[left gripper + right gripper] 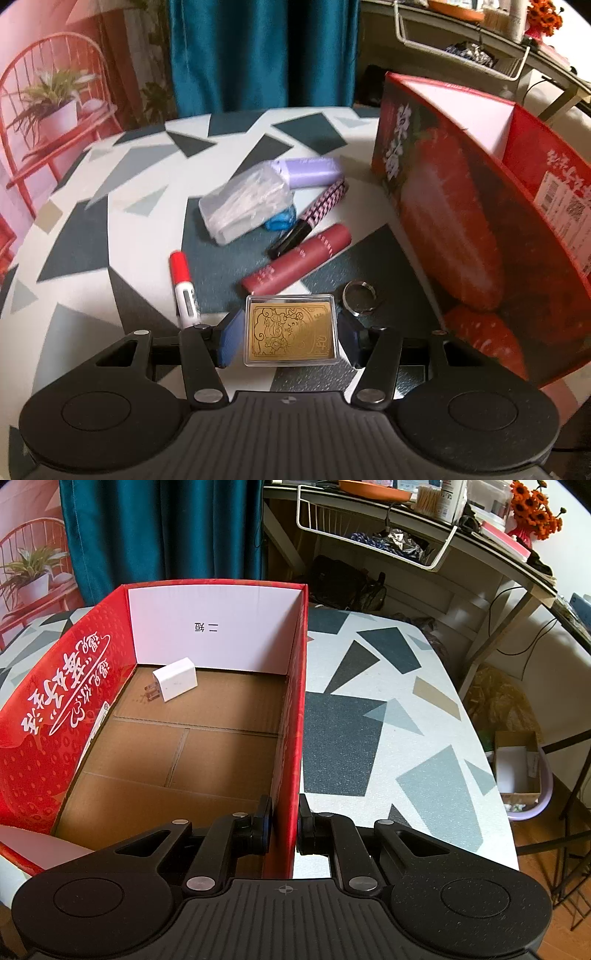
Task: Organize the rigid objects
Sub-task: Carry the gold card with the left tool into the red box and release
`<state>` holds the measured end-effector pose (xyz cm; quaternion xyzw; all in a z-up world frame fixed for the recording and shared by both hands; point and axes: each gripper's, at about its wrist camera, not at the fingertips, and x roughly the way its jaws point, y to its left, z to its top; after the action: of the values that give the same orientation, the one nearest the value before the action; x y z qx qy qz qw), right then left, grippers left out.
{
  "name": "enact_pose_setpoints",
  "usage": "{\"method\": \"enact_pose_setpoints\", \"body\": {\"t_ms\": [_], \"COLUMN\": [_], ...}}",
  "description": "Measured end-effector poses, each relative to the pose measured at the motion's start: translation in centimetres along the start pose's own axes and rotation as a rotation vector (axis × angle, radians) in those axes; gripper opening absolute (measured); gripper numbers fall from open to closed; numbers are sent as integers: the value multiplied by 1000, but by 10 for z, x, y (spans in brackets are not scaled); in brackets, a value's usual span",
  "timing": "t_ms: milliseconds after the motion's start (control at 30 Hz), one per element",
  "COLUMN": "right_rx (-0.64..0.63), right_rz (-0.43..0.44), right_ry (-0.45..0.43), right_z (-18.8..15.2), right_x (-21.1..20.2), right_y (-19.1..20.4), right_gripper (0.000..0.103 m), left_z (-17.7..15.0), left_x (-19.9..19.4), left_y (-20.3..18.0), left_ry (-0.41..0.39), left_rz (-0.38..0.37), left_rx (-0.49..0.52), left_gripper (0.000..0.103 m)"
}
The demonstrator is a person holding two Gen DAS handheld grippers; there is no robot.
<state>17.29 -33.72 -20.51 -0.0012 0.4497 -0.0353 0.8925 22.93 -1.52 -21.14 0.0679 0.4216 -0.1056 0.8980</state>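
Observation:
My left gripper [290,338] has its jaws on either side of a clear case holding a gold card [290,331] lying on the table; the fingers touch or nearly touch its edges. Beyond it lie a red marker [183,287], a maroon tube [295,258], a pink striped pen [314,218], a purple case [312,170], a plastic bag [245,203] and a metal ring [359,296]. The red strawberry box [461,229] stands at the right. My right gripper [284,829] is shut on the box's right wall [293,709]. A white charger [174,679] lies inside the box.
The table [388,709] has a grey and white geometric cover, and its edge falls off at the right. A desk with a wire basket [373,535] stands behind. A teal curtain [258,55] hangs at the back.

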Motion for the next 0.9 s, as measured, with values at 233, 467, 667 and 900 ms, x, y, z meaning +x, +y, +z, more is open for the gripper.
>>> {"method": "enact_pose_setpoints", "body": {"t_ms": [233, 467, 667, 900], "right_rx": [-6, -8, -8, -6], "right_rz": [-3, -3, -2, -1], "right_ry": [6, 9, 10, 10], "right_z": [1, 2, 2, 2], "right_x": [3, 3, 3, 4], "right_y": [1, 1, 1, 1], "right_gripper": [11, 12, 11, 12], "left_z": [39, 89, 98, 86], "left_x": [-37, -70, -56, -22], "left_y": [-6, -37, -82, -105], "left_ry": [-125, -276, -286, -216], "left_rz": [-53, -163, -195, -220], "left_rx": [55, 137, 251, 313], "left_gripper": [58, 58, 58, 58]}}
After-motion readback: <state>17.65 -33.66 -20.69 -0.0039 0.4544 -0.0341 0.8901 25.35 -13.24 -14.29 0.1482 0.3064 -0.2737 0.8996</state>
